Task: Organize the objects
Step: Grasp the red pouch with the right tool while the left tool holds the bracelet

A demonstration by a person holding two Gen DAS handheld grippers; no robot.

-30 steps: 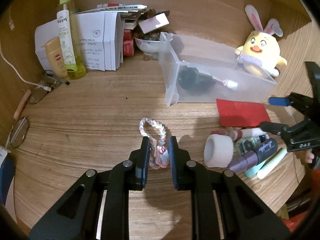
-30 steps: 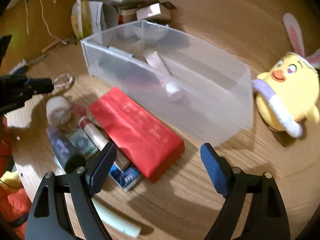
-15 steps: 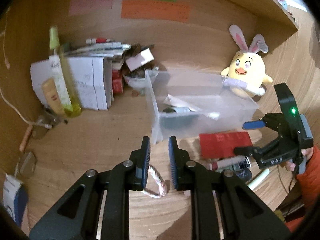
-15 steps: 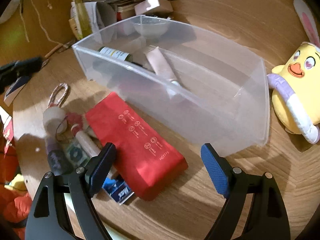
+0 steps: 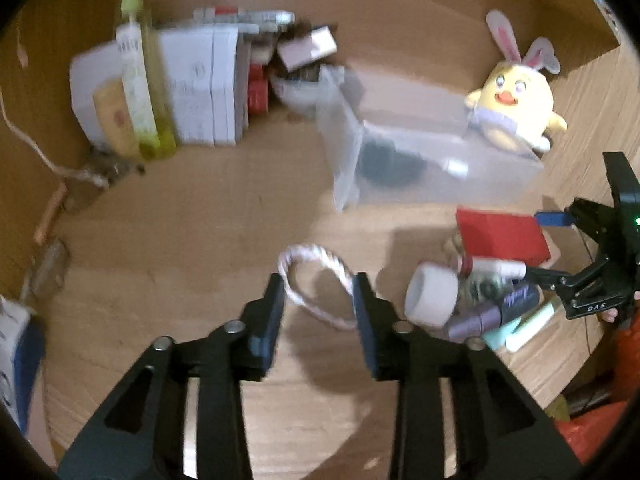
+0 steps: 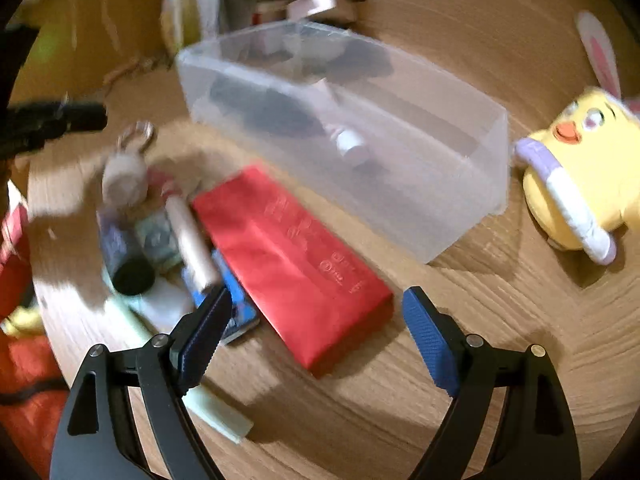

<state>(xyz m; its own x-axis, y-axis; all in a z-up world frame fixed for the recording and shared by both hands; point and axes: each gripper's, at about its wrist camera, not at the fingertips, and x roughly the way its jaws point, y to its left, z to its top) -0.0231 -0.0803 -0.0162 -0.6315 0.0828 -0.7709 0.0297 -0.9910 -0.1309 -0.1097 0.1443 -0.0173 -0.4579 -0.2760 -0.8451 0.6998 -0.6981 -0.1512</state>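
The left hand-held gripper [image 5: 318, 292] is opening, its jaws parting around the rope loop [image 5: 318, 282], which is lying on the bench [image 5: 180, 240] between the fingertips. The pads are no longer pressing on it; the near part of the loop is sitting inside the gap and the rounded far end is reaching away from the fingers, toward the bin [image 5: 420, 160]. So the loop's long axis is running roughly along the line the gripper is pointing, not across it.

The right hand-held gripper [image 6: 316, 300] is standing wide and holding nothing. It is hovering over the near end of the red packet [image 6: 292, 264], whose long axis is slanting from the gripper's own side up and leftward to the bin's near wall. The open jaws are straddling that near end, so the packet's narrow width is lying across the gap, which looks a fair line for closing.

The bin is lying beyond both, past the packet from the right and up-right of the loop from the left. It is already holding a dark thing and a tube [image 6: 344, 136]. The pile of small things [image 5: 472, 300] is sitting just right of the loop, between the two grippers.

By my reading, the right hand is nearer the bin, and the packet is its likely next pick.
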